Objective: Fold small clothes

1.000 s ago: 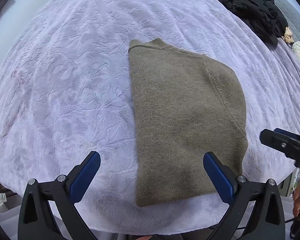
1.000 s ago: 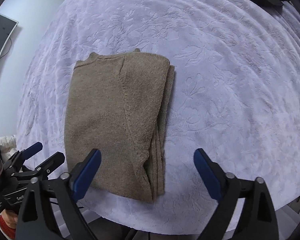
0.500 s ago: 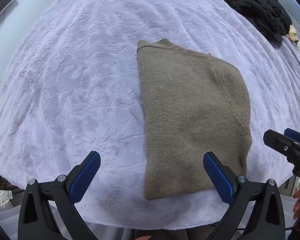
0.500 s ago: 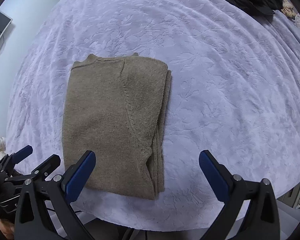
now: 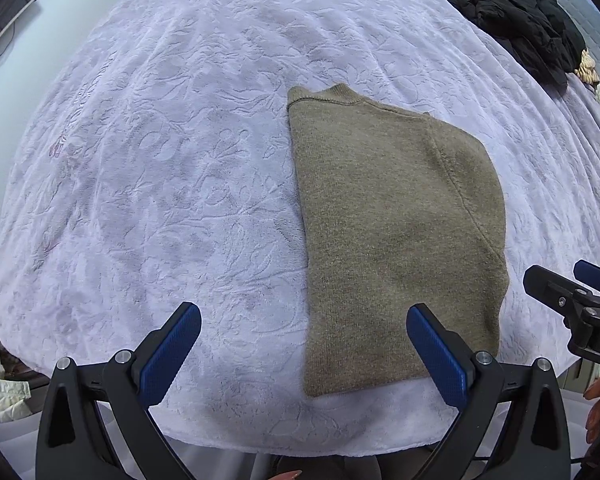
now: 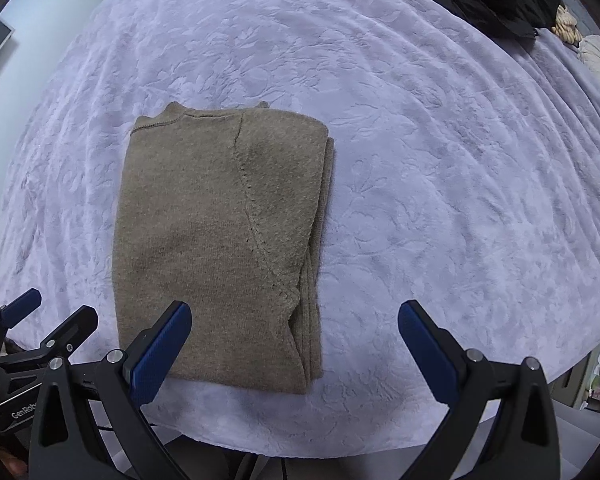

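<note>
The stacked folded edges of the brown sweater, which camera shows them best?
The right wrist view: the brown sweater lies with its layered edges facing that camera, clearly stacked. In the left wrist view the sweater shows mostly its flat top, and that side appears only as an outline.

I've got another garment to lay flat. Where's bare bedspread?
Bare bedspread lies left of the folded brown sweater, and a broad patch right of it. The far right corner is crowded with black clothes.
</note>
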Demonstrator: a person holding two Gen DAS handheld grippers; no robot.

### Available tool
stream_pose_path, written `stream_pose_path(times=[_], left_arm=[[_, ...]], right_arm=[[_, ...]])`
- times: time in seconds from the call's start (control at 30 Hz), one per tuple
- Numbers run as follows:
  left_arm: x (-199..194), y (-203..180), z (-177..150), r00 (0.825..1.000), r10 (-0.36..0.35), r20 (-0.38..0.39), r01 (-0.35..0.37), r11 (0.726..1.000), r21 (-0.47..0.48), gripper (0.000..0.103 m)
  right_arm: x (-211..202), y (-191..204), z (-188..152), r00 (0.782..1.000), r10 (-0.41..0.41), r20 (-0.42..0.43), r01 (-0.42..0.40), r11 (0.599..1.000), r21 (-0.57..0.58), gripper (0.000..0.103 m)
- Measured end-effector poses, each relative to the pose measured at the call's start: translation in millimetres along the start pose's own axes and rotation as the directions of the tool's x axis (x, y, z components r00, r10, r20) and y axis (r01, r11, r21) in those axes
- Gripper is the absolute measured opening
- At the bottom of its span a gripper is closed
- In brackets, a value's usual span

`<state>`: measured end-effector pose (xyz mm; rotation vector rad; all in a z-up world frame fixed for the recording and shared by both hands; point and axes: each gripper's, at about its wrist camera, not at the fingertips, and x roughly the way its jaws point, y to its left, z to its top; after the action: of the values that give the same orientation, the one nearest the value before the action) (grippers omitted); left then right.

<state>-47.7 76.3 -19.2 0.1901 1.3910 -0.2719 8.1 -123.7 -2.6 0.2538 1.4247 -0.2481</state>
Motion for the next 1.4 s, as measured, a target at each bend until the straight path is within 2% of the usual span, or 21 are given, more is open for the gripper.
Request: stream_pose_path(times=[1.4], left_arm=[[-1.9,-0.5,-2.6,1.000,-0.002,-0.008,0.002,1.000,0.006,0.103]], right_arm=[[3.1,0.5,-1.9,1.000,-0.004,-0.016,0.004,1.000,-0.002,0.103]])
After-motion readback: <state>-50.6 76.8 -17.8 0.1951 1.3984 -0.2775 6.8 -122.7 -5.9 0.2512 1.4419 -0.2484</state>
